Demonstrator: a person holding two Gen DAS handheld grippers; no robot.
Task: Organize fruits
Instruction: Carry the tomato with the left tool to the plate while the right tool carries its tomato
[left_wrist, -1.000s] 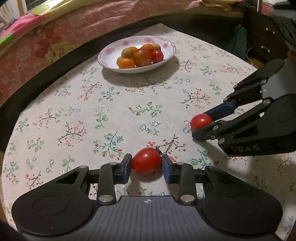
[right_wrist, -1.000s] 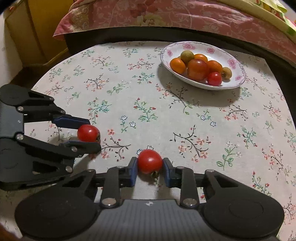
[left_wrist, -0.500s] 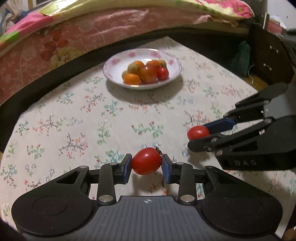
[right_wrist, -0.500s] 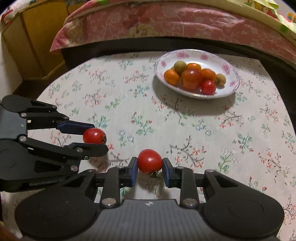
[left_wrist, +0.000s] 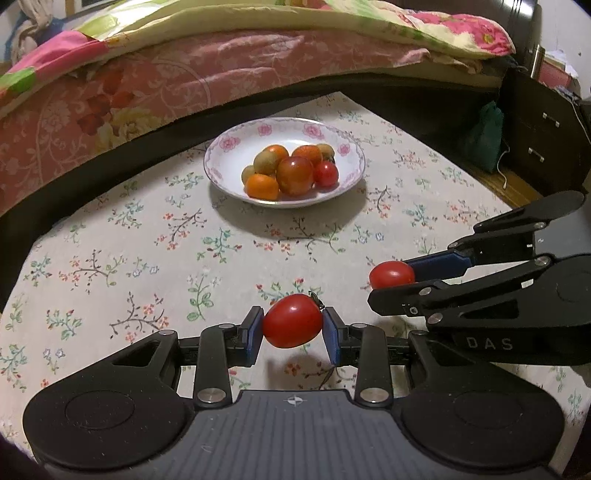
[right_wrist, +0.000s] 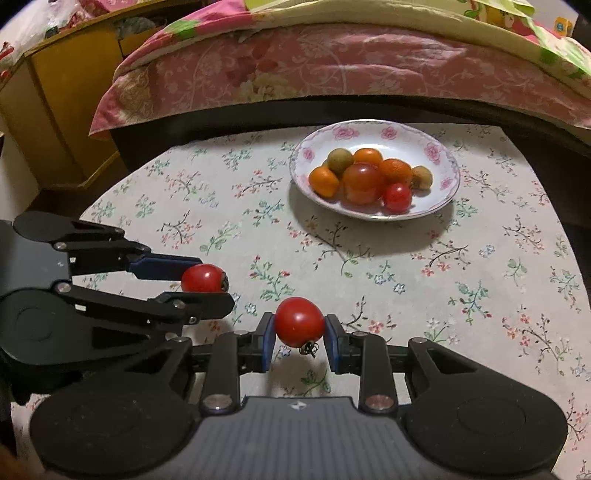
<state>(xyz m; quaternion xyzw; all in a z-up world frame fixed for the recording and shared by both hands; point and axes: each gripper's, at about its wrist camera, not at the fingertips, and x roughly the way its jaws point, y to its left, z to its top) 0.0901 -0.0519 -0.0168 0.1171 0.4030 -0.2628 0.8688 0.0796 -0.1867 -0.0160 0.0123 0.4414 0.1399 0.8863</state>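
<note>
Left gripper (left_wrist: 292, 326) clamped on a red tomato (left_wrist: 291, 321), raised above the floral tablecloth (left_wrist: 147, 258). Right gripper (right_wrist: 300, 330) clamped on a second red tomato (right_wrist: 298, 322), level with the left and just beside it. Farther ahead, a rose-rimmed plate (left_wrist: 236, 144) of tomatoes and small orange fruits. Beyond the table, a bed under a pink floral quilt (left_wrist: 147, 77).

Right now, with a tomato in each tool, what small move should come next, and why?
Probably carry both forward toward the plate. The left tool and right tool each grip a tomato above the tablecloth, and the other fruits sit on that plate.
</note>
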